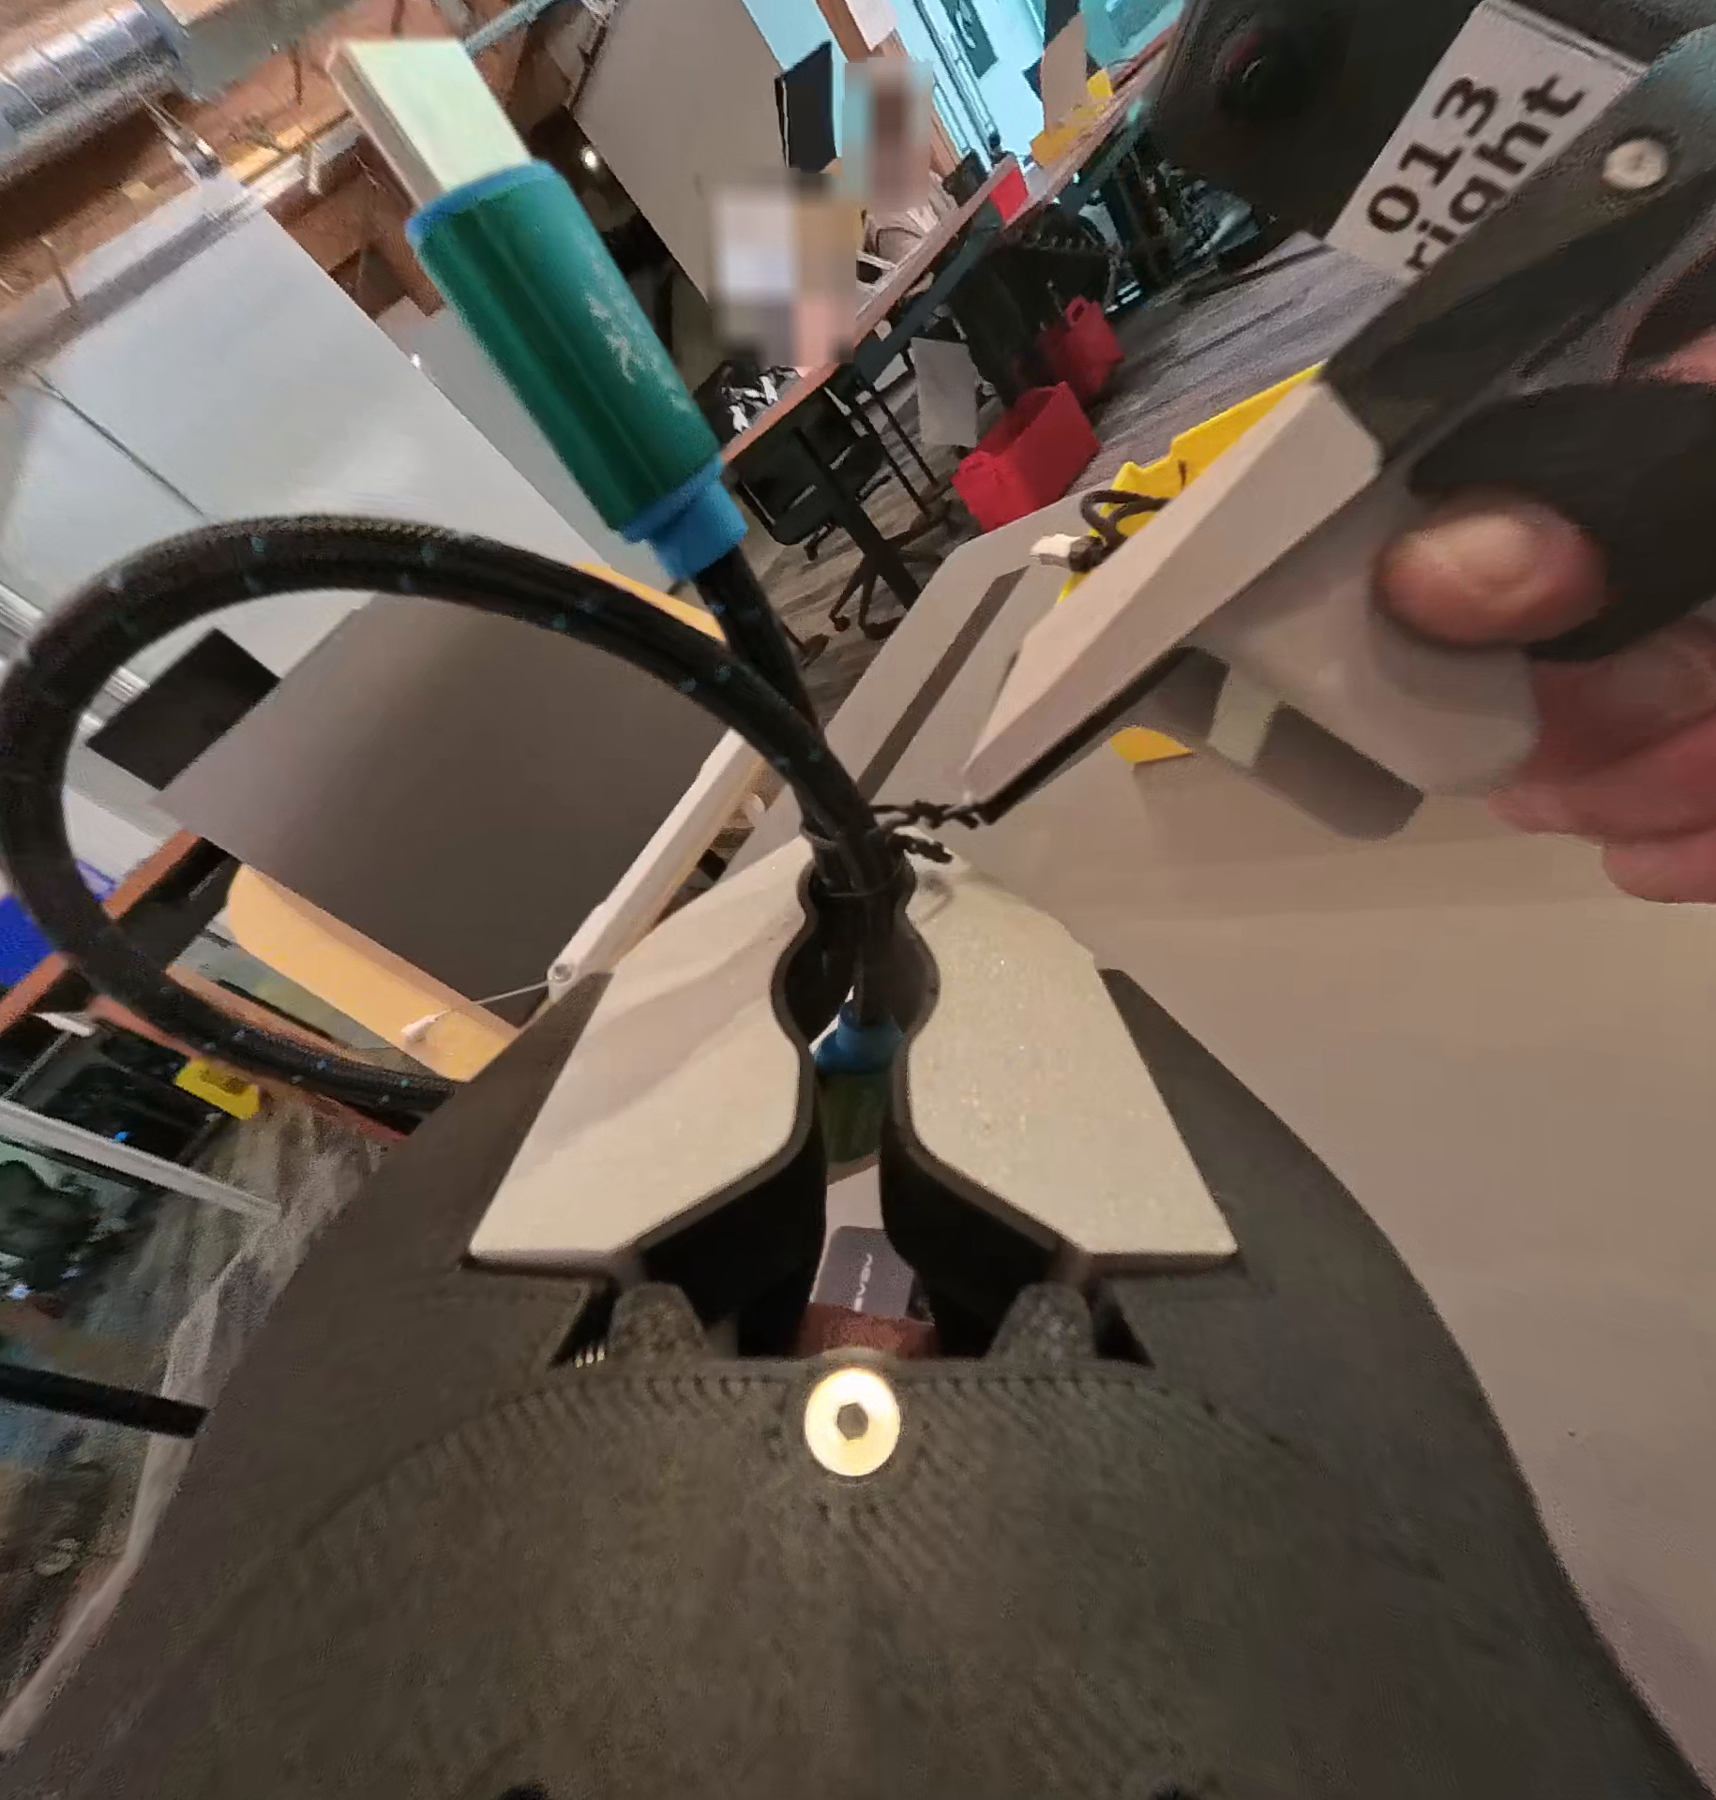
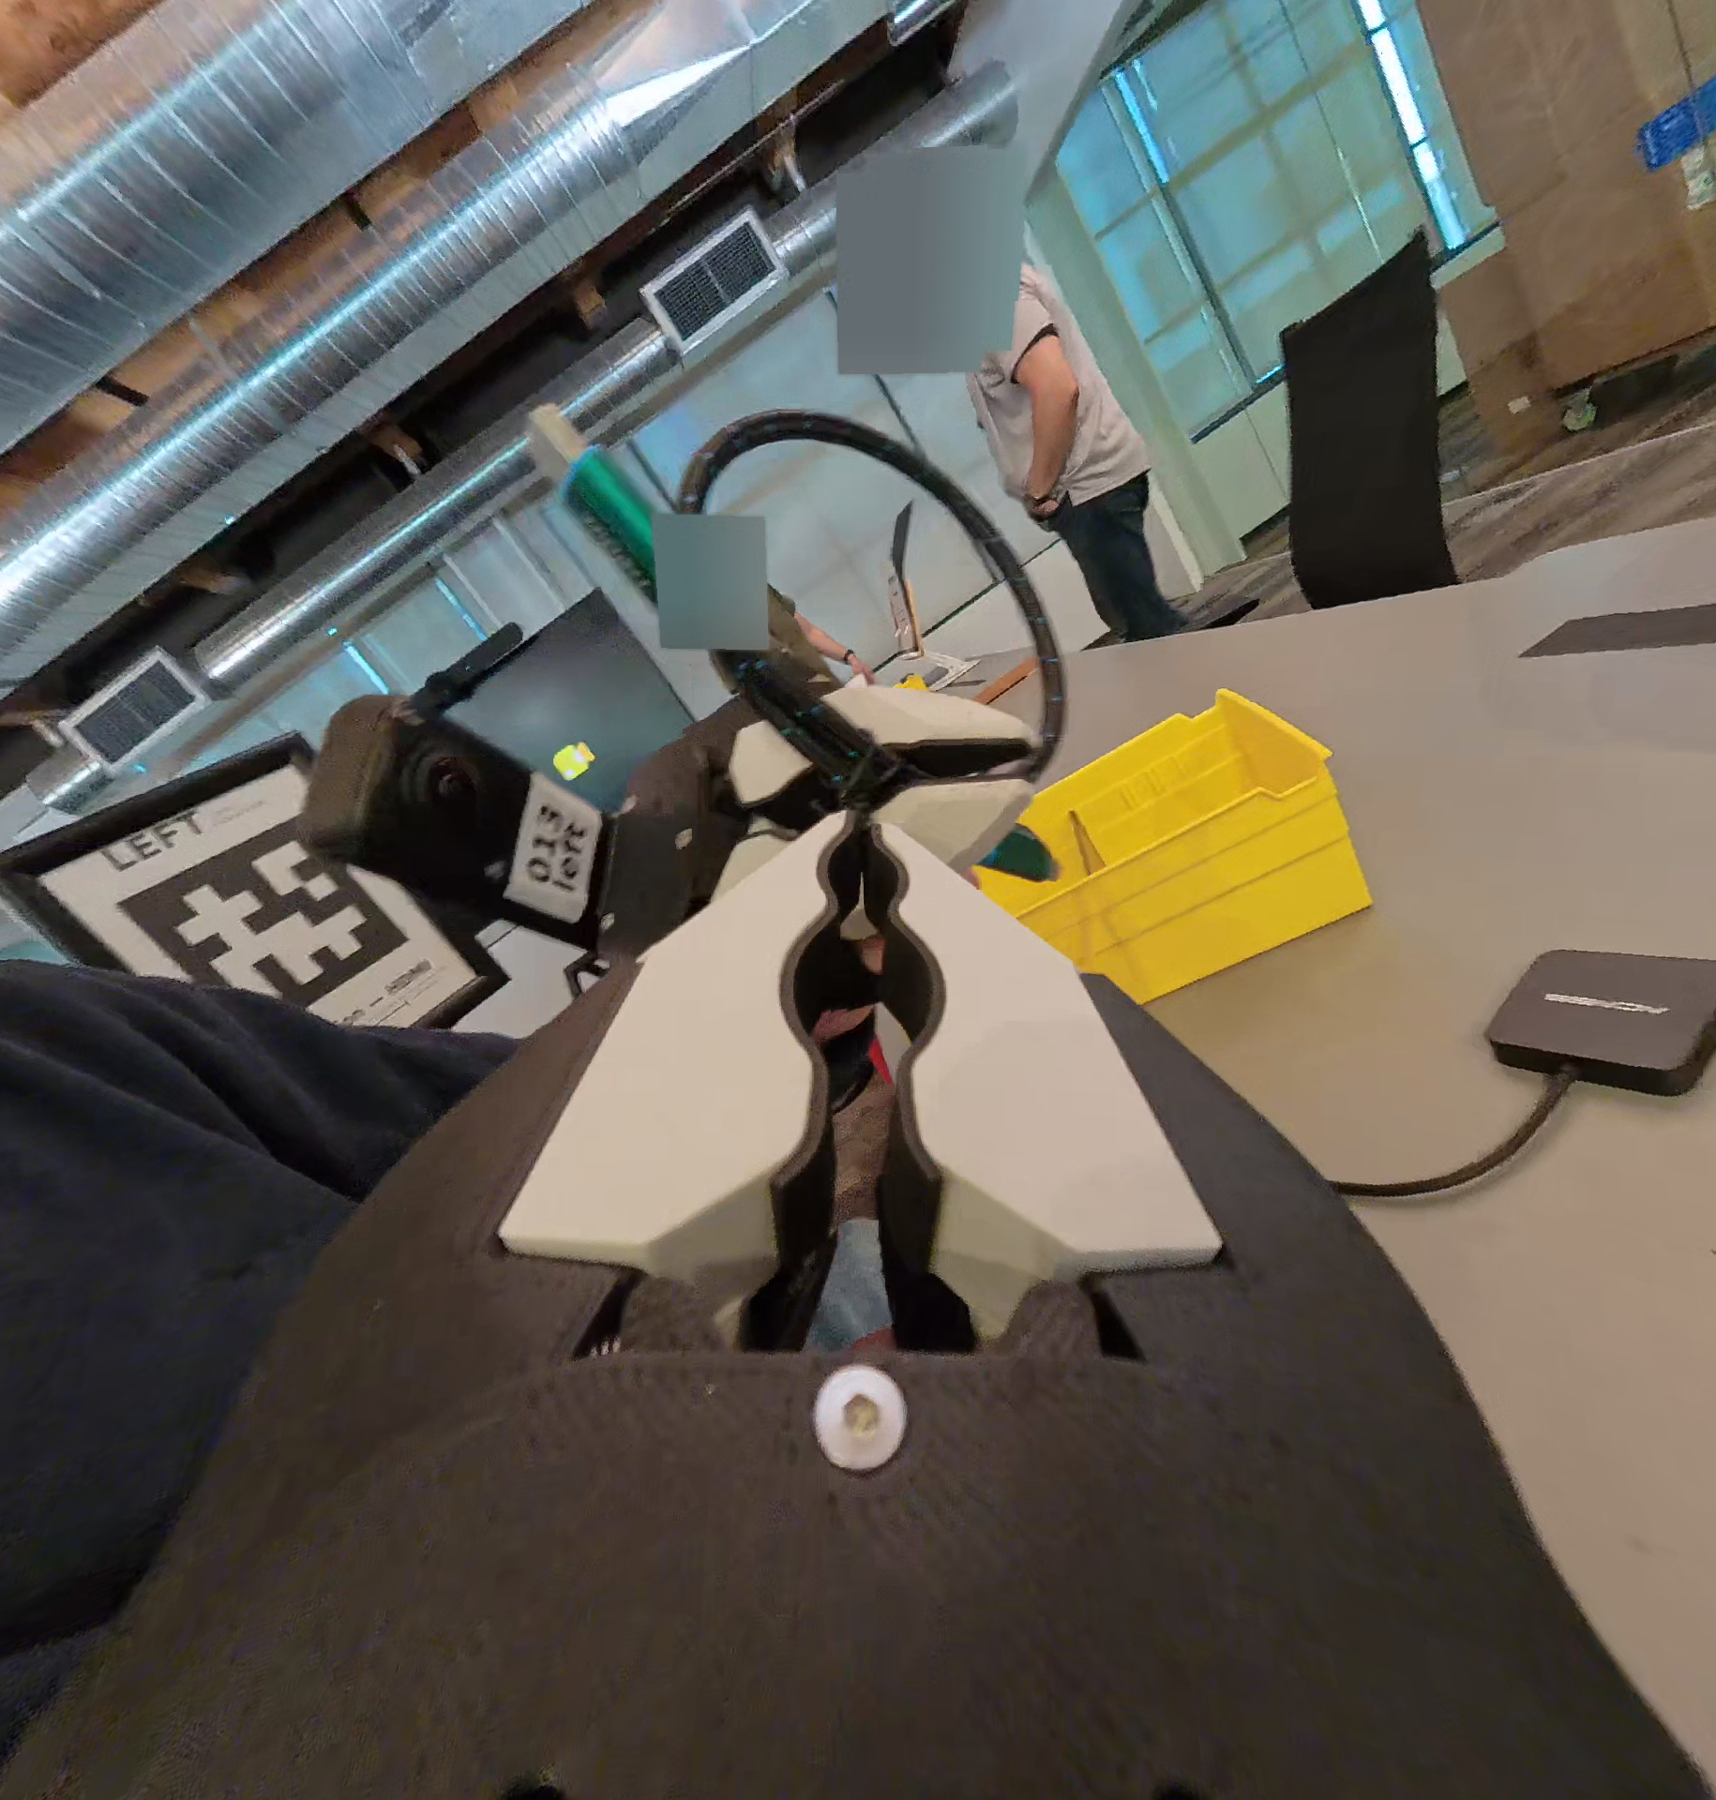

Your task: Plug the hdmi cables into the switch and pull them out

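Only right wrist shows switch (image 2: 1619, 1020)

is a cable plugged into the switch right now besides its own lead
No: the dark switch lies alone on the grey table with only its own lead attached, while the HDMI cable is up in the grippers.

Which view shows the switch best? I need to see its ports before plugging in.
The right wrist view: the switch lies whole on the grey table, its lead trailing off, though its ports are too small to make out. The left wrist view shows only a dark sliver between the left gripper's jaws.
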Tool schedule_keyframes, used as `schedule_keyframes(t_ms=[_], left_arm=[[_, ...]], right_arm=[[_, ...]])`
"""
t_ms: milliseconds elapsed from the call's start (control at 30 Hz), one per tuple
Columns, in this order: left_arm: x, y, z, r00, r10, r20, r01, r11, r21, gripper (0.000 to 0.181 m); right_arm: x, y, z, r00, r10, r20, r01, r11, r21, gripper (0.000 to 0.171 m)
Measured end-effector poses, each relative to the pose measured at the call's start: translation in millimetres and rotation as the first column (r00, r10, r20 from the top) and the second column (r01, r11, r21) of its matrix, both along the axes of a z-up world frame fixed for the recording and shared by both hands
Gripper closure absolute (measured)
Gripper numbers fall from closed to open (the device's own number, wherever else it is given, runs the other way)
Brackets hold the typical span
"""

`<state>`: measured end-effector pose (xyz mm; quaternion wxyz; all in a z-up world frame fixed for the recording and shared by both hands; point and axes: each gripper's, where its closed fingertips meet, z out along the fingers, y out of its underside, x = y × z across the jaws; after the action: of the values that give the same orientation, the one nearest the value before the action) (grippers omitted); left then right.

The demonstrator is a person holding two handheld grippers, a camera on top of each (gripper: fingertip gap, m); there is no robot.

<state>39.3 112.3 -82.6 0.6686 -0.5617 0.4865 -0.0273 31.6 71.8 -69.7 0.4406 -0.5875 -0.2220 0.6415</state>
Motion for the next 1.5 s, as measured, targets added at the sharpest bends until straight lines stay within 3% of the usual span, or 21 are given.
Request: schedule_keyframes(t_ms=[167,333,567,800,1033,1133,1333,1367,1500], left_arm=[[5,-2,-7,1.0,-0.025,0.009,0.025,0.998,-0.055,0.175],[9,-4,-14,0.995,0.005,-0.104,-0.003,1.0,0.016,0.175],[11,-9,-13,0.986,0.005,-0.164,0.011,0.995,0.098,0.175],[18,-16,-13,0.994,-0.096,-0.049,0.095,0.995,-0.013,0.175],[11,-13,3,0.986,-0.105,0.126,0.12,0.986,-0.118,0.175],[5,-8,7,0.994,-0.081,0.073,0.086,0.994,-0.073,0.175],[19,-21,-3,0.987,-0.148,0.07,0.155,0.981,-0.113,0.175],[20,-22,-2,0.986,-0.153,0.071,0.161,0.98,-0.115,0.175],[19,-24,-1,0.98,-0.175,0.095,0.188,0.971,-0.15,0.175]], right_arm=[[1,-10,5,0.999,-0.009,0.041,0.007,0.998,0.06,0.171],[-1,-15,16,0.99,-0.046,0.137,0.021,0.984,0.178,0.171],[11,11,18,0.999,-0.047,0.021,0.046,0.998,0.045,0.171],[12,14,-9,0.997,-0.053,0.058,0.054,0.998,-0.016,0.171],[21,3,-18,0.982,-0.093,0.167,0.084,0.994,0.064,0.171],[18,-14,-7,0.985,-0.079,0.151,0.057,0.988,0.146,0.171],[26,0,13,0.889,-0.322,0.326,0.113,0.844,0.525,0.169],[25,2,12,0.863,-0.354,0.36,0.09,0.81,0.58,0.154],[18,-2,11,0.768,-0.478,0.426,-0.047,0.622,0.782,0.155]])
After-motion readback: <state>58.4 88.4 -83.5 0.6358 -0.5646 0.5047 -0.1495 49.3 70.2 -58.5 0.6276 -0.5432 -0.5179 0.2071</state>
